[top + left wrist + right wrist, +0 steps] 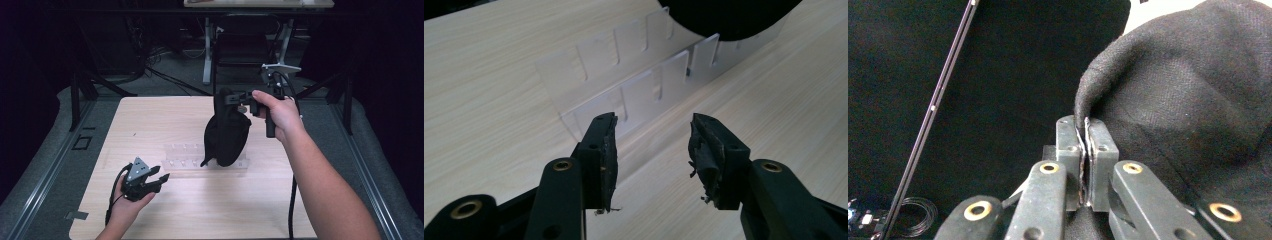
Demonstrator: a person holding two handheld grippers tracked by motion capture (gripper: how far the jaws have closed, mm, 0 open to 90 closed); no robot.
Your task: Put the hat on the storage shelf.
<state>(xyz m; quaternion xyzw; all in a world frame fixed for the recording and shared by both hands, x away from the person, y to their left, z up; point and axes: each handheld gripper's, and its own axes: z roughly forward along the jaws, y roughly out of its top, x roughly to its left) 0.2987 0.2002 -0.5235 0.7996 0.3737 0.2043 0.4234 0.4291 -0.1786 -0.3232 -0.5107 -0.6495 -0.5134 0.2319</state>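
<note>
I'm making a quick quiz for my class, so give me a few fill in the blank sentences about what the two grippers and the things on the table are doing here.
1. The right gripper is shut on a black ____ item.
2. The left gripper has its jaws ____.
3. The clear slotted rack lies on the ____ table.
4. The black item hangs ____ the rack.

Missing words: cloth; open; wooden; over

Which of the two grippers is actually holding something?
The right gripper: its jaws pinch the black cloth, lifting it above the table. The left gripper is open and empty.
</note>
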